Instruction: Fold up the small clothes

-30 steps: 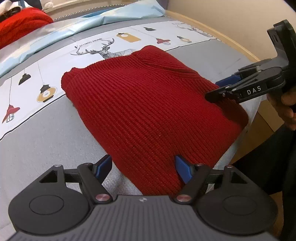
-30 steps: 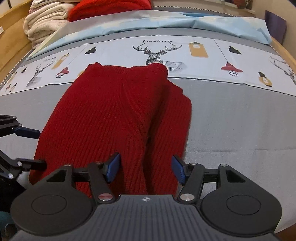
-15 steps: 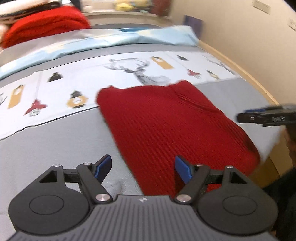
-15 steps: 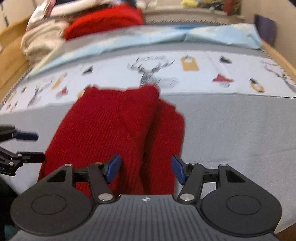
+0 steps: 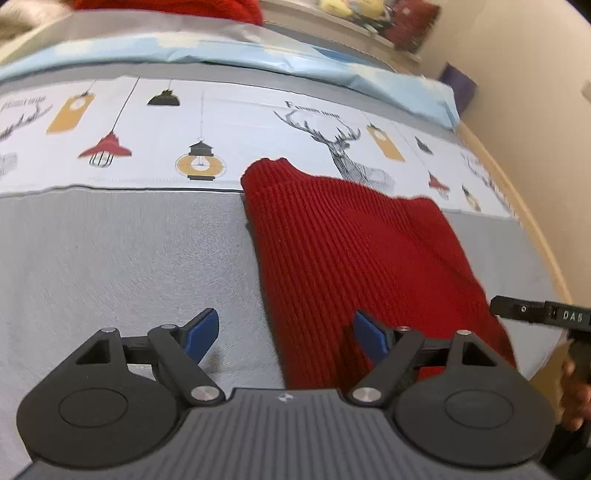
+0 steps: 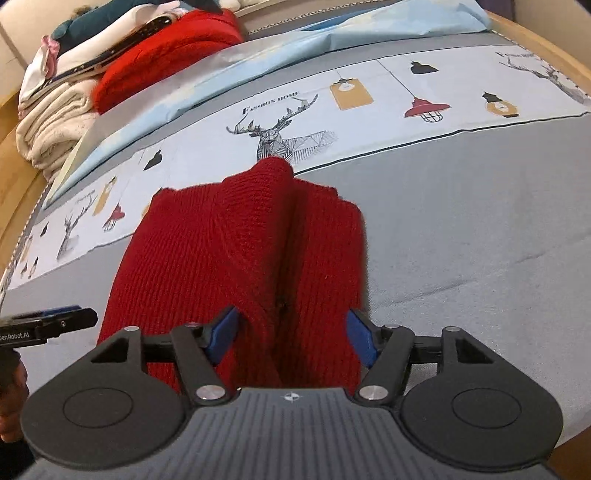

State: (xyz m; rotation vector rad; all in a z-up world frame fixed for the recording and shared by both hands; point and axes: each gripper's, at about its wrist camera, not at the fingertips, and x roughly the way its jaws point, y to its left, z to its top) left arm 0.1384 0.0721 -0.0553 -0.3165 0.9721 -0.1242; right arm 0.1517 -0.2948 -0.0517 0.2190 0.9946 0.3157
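One dark red rib-knit sweater (image 6: 236,258), partly folded, lies flat on the bed near its front edge, far end reaching the deer print; one side panel laid over the middle, long crease down the centre. Two tongs in view. Left tongs (image 5: 284,332): blue-padded fingers spread wide, nothing held, hovering over the sweater's near left edge, one finger above grey sheet, other above red knit. Right tongs (image 6: 291,334): also spread wide, holding nothing, both fingers over the sweater's near end, contact with the knit unclear. Each tongs shows side-on at the frame edge of the other's view.

Surface: bed with grey sheet (image 6: 461,240), one white printed band (image 5: 229,122) with deers, hanging lamps, lanterns, text. One light blue folded cover (image 6: 332,33) behind the band. At the head end, one pile of folded clothes (image 6: 74,92): cream, white, dark teal and one bright red knit. Wooden bed frame (image 5: 532,229), beige wall on the right side.
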